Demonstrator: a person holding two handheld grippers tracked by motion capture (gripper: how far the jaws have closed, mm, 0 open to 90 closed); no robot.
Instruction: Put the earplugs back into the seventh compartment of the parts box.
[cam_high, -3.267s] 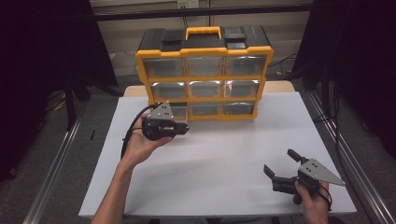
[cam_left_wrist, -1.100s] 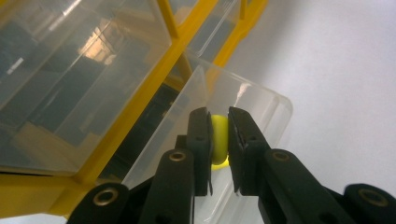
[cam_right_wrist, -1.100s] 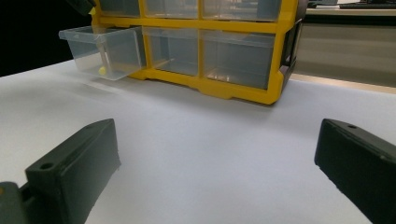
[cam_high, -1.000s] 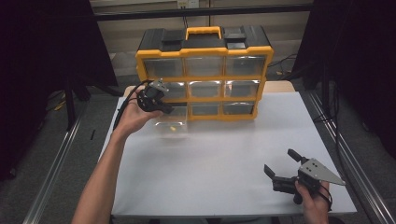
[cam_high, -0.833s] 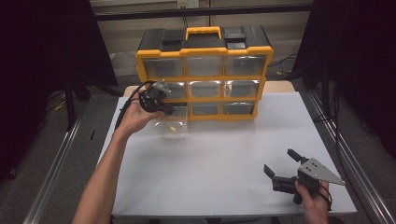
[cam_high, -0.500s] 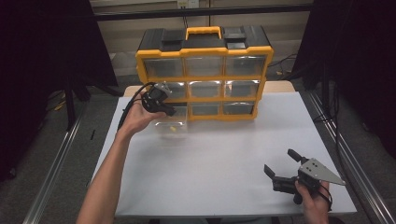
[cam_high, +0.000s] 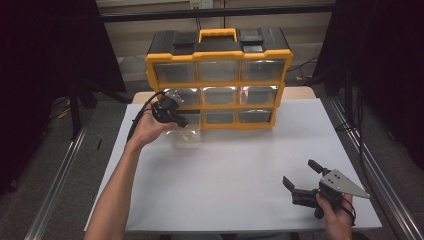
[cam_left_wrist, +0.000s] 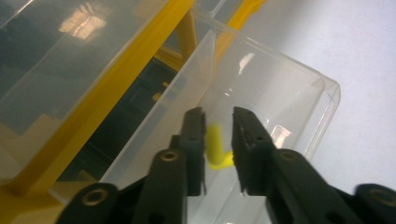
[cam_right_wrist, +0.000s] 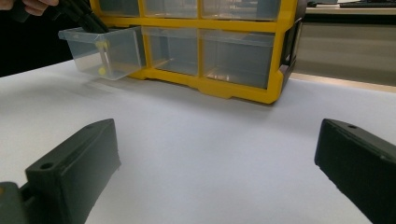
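- Small yellow part (cam_left_wrist: 215, 148) inside pulled-out clear drawer (cam_high: 184, 138), bottom-left of yellow organizer (cam_high: 218, 80); long axis roughly upright.
- Left hand-held gripper (cam_left_wrist: 218, 122) angled down into drawer, jaws narrow around the part; contact unclear.
- Right hand-held gripper (cam_high: 301, 175) low over tabletop (cam_high: 235, 175), jaws wide.

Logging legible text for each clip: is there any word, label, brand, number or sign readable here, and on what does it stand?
None can be read.
The yellow organizer, its pulled-out clear drawer and its other drawer fronts carry no visible label.
The left gripper, the right gripper and its grey plate show no legible marking.
The white table bears no print.
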